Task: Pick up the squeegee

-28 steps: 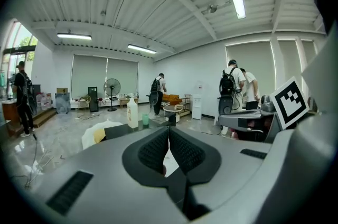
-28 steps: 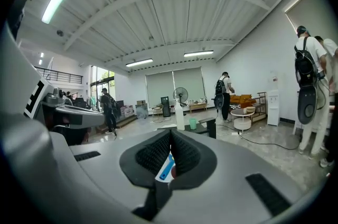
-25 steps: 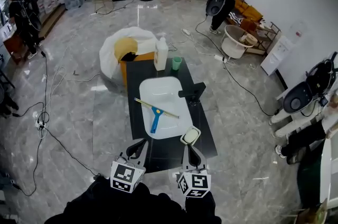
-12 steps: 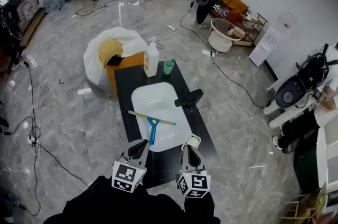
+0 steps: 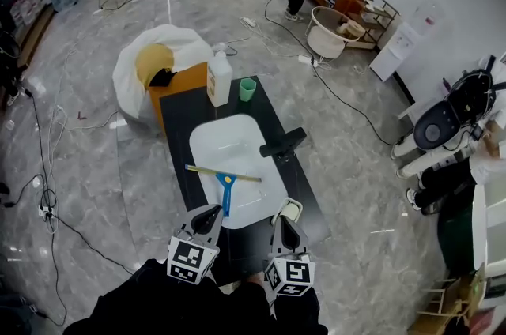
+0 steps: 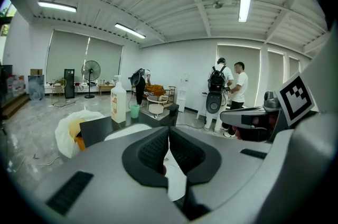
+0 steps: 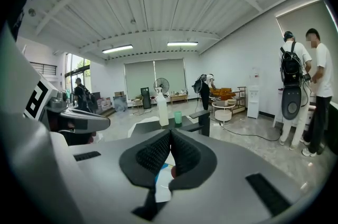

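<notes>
Left hand-held gripper and right hand-held gripper, low in frame, are closed, empty; squeegee lies mid-frame, apparently in a basin.

Left tongs, jaws together

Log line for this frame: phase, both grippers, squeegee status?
phase: pre-grasp | left gripper: shut, empty | right gripper: shut, empty | squeegee: lying in sink, untouched
</notes>
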Available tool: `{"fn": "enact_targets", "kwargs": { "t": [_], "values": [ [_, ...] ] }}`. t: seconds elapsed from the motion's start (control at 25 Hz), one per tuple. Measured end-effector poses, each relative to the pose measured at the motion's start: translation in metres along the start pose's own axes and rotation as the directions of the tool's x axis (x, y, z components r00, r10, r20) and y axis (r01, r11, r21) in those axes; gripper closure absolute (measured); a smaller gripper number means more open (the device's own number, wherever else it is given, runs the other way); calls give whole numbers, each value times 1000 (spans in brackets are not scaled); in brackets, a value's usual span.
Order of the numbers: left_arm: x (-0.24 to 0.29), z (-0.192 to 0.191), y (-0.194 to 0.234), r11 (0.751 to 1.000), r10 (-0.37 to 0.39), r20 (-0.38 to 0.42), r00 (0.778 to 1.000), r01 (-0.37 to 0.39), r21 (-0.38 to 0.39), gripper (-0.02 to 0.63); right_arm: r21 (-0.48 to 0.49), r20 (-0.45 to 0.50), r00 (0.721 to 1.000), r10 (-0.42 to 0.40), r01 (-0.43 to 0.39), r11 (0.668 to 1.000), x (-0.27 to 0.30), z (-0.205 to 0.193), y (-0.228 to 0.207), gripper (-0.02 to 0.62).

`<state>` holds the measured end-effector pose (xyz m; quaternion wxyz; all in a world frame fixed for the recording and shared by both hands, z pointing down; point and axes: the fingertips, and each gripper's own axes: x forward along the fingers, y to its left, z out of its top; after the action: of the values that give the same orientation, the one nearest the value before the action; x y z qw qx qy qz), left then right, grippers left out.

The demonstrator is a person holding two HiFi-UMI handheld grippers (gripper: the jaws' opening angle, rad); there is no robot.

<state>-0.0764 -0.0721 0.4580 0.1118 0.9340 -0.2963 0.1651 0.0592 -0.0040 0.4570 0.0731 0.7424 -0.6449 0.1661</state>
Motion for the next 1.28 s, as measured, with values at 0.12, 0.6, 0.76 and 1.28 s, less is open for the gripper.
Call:
{"fn": "enact_targets", "kwargs": {
  "t": [0.12,0.6,0.76,1.28],
  "values": [
    [23,-9,10,1000,16,-23,1000,-17,-9,581,8,-17,1000,22,-22,1000,24,-6,-7,580],
    [116,-60,40,988,114,-160,981,-128,-83,581,42,-159,975,155,-150,988,118,-54,-41,580],
    [143,-86,49,984,119,-205,972,-143,-106,580,60,-205,963,176,-167,984,145,-76,-49,580],
    [211,-165,76,959,139,-407,903,-225,-171,579,105,-297,932,210,-187,977,200,-123,-68,580]
  ]
}}
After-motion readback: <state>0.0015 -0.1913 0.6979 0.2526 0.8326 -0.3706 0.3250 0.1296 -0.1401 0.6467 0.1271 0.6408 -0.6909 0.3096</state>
